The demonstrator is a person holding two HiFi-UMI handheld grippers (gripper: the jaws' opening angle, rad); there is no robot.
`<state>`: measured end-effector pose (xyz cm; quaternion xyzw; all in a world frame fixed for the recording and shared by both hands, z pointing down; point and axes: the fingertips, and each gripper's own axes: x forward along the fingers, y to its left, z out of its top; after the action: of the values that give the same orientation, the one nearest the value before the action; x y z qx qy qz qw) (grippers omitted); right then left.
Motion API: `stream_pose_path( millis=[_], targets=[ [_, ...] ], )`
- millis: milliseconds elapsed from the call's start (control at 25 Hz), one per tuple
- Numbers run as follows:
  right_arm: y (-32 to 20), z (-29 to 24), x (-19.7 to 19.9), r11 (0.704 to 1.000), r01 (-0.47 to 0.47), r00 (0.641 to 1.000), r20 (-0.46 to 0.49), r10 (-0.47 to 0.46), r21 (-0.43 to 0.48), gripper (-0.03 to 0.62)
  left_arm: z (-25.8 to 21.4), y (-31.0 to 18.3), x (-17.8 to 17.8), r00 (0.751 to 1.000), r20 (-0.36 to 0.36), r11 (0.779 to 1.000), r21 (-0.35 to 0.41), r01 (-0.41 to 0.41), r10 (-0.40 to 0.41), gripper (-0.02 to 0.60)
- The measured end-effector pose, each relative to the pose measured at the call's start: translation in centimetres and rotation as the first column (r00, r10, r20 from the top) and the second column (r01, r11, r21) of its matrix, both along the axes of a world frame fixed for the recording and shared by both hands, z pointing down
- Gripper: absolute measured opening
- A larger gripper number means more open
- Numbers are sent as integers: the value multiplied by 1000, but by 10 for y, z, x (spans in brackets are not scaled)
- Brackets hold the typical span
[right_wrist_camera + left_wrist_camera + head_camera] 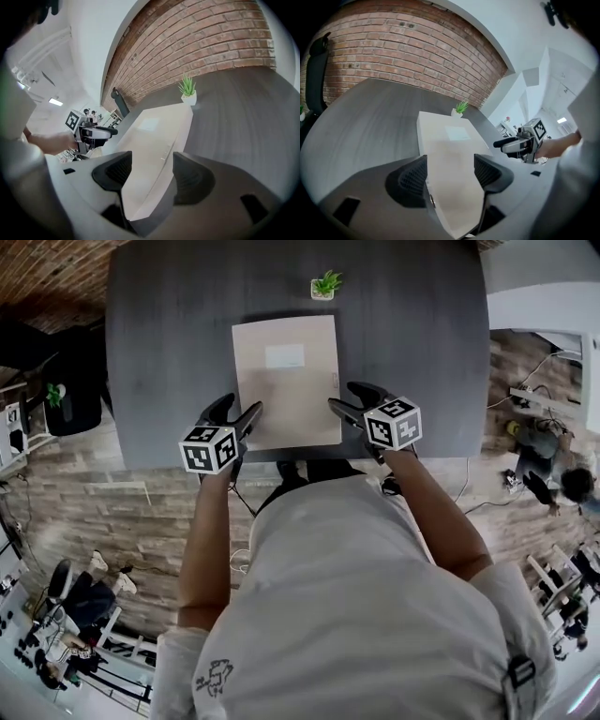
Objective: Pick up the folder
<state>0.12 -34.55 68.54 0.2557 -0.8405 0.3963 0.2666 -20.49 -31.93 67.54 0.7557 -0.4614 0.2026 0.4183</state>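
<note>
A beige folder (286, 381) with a pale label lies flat on the dark grey table (169, 352), its near edge close to the table's front edge. My left gripper (242, 407) is at the folder's near left corner, jaws open. In the left gripper view the folder (450, 145) runs between the spread fingers (410, 180), and nothing presses on it. At the near right corner my right gripper (344, 397) is open too. The folder's right edge (154, 140) shows between that gripper's fingers (192, 176) in the right gripper view.
A small potted plant (325, 284) stands just beyond the folder's far edge. The table's front edge (309, 457) runs right under both grippers. A black chair (70, 395) stands off the table's left end, and a brick wall (408, 51) rises behind the table.
</note>
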Motion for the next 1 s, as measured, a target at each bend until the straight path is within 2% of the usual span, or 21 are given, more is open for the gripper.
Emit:
stream_pose_path(
  millis=[120, 320, 600, 760, 1000],
  targets=[
    [-2, 15, -3, 998, 0, 1000, 13, 1, -62, 281, 16, -3, -5, 1000, 29, 999, -35, -3, 4, 324],
    [-7, 34, -8, 989, -4, 1000, 20, 7, -147, 296, 37, -6, -8, 1000, 2, 995, -100, 14, -14, 328],
    [-14, 46, -13, 979, -15, 998, 49, 26, -203, 295, 55, -12, -6, 999, -29, 988, -151, 18, -22, 328],
    [-14, 49, -14, 976, -13, 999, 48, 24, -220, 264, 61, -11, -2, 999, -40, 985, -174, 9, -16, 327],
    [-14, 53, -13, 970, -25, 998, 48, 38, -242, 259, 66, -11, 2, 993, -110, 979, -201, 28, -50, 316]
  ],
)
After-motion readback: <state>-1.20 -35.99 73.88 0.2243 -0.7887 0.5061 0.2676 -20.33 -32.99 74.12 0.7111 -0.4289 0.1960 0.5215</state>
